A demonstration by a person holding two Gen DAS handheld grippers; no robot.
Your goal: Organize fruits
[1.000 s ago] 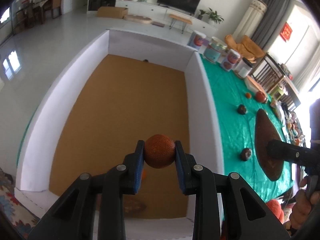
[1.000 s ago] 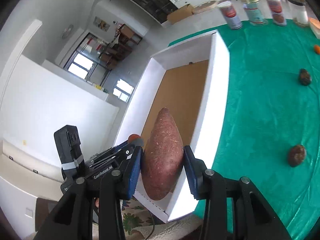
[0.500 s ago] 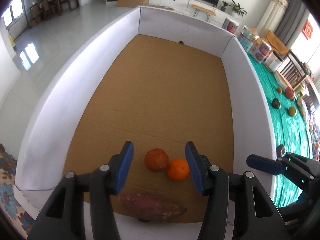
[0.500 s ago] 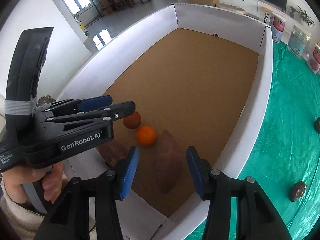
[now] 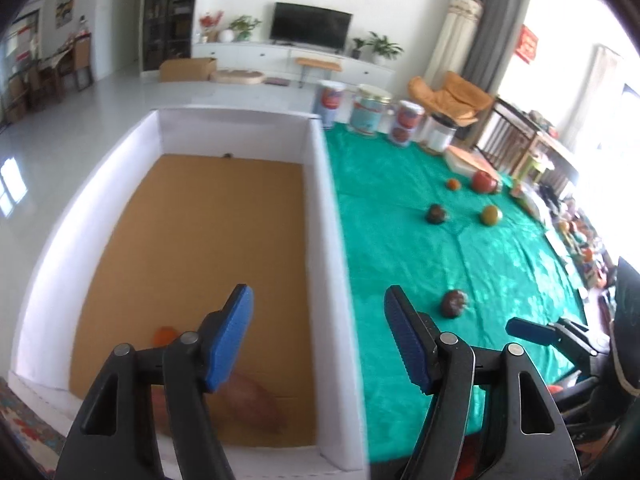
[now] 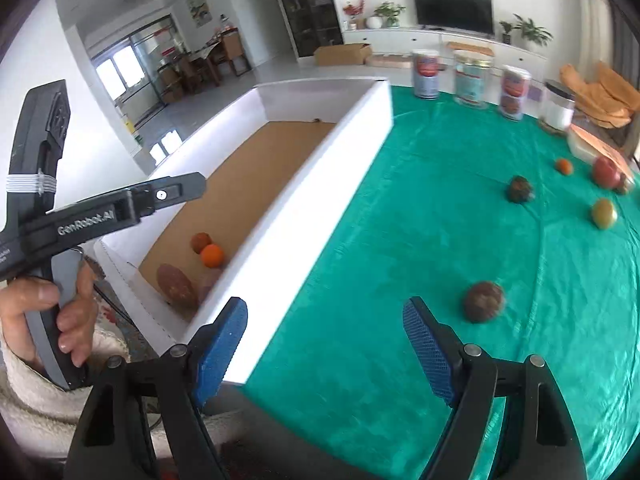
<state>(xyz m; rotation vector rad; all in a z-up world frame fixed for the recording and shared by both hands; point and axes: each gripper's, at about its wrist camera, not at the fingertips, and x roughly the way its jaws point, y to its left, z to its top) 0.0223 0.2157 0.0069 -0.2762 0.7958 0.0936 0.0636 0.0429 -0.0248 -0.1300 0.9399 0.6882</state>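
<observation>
Both grippers, left [image 5: 318, 338] and right [image 6: 325, 348], have just been opening and now stand empty. The orange [image 6: 211, 255] and sweet potato [image 6: 176, 283] now lie in the box [image 6: 320, 168], lower left; remaining fruit [image 6: 483, 301] waits on the cloth [image 6: 400, 240].

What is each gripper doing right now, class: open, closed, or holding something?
Left gripper: jaws open, just been opening, nothing between them.
Right gripper: jaws open, just been opening, nothing between them.
</observation>
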